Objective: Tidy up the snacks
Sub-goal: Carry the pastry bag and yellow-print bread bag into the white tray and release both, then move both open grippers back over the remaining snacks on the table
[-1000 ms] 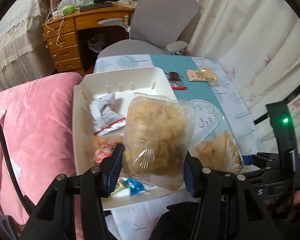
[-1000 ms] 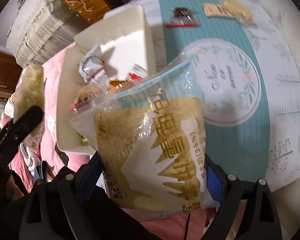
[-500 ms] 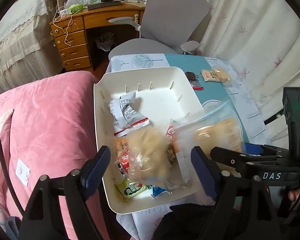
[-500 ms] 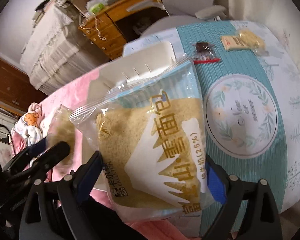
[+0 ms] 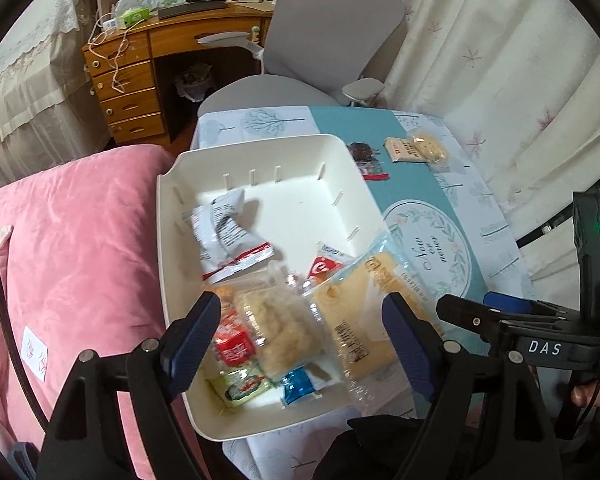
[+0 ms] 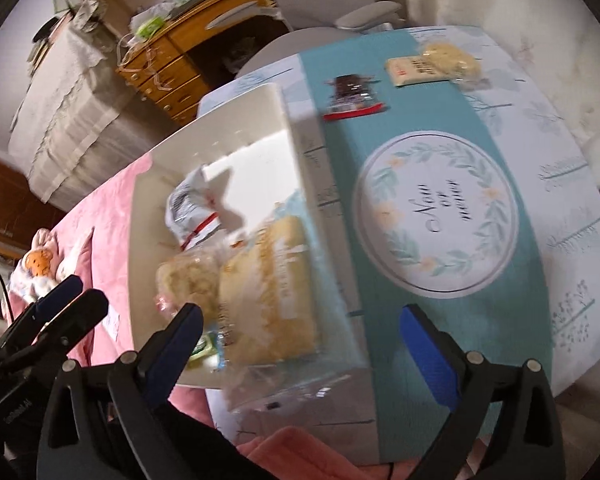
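A white bin [image 5: 260, 160] [image 6: 244, 120] stands on the table's left side and holds several snack packs. A clear bag of puffed snack [image 5: 288, 328] [image 6: 188, 284] lies in its near end. A yellow cake bag [image 5: 364, 304] [image 6: 272, 300] lies over the bin's near right rim, blurred in the right wrist view. My left gripper [image 5: 300, 332] is open above the bin's near end. My right gripper [image 6: 300, 340] is open just behind the cake bag; it also shows in the left wrist view [image 5: 500, 316].
A dark chocolate pack [image 5: 366, 156] [image 6: 352, 92] and a beige biscuit pack [image 5: 416, 150] [image 6: 432, 66] lie at the far end of the teal tablecloth [image 5: 428, 220]. A pink quilt [image 5: 68, 240] lies left of the bin. A grey chair [image 5: 320, 40] and a wooden desk [image 5: 140, 60] stand behind.
My left gripper opened and dropped the puffed snack bag into the bin. Then my right gripper opened and let the cake bag fall onto the bin's near right rim.
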The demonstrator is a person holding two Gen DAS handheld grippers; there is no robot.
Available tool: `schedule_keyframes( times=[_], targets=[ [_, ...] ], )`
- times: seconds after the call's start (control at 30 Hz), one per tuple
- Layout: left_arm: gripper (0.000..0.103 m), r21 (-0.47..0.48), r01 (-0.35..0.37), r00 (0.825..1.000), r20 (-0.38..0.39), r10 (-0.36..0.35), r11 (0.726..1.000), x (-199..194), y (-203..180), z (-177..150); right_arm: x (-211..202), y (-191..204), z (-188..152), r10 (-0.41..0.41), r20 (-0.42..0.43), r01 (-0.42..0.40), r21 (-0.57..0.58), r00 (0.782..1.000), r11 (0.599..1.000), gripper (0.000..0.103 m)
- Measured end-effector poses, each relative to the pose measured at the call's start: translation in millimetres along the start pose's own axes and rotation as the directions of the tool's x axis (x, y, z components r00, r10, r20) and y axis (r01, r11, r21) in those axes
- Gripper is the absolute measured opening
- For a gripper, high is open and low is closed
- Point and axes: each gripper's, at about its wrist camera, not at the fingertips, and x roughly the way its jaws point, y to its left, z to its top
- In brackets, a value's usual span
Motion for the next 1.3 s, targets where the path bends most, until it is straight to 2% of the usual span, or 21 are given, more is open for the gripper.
schedule_keyframes(
  times=[0.37,0.5,0.63,0.9,1.03,1.3],
  targets=[
    [0.082,0.042,0.073,0.997,-0.020,-0.073,0.996,17,-50,31,-18,-64,-1,-0.095,0.038,0.090,0.121,0.995,0.989,0.099],
    [0.082,0.043,0.052,0.998,-0.046,-0.050,0.998,29,-75,45,-22,-91,4,-0.124,0.039,0.117,0.145,0.992,0.983,0.099],
    [0.082,0.037,0.061,0.996,-0.065,-0.059,0.997,40,-97,57,-26,-113,13,-0.135,0.047,0.127,0.143,0.990,0.982,0.099],
    [0.082,-0.017,0.026,0.994,-0.104,-0.028,1.000,77,-144,94,-30,-161,49,-0.125,0.082,0.120,0.060,0.989,0.991,0.099],
    [0.082,-0.059,-0.023,0.991,-0.131,0.015,0.998,107,-163,117,-30,-178,71,-0.105,0.113,0.107,-0.013,0.988,0.994,0.099],
    [0.082,-0.129,-0.114,0.976,-0.197,0.087,0.985,163,-175,154,-16,-202,122,-0.061,0.200,0.098,-0.185,0.978,0.978,0.099]
  ],
)
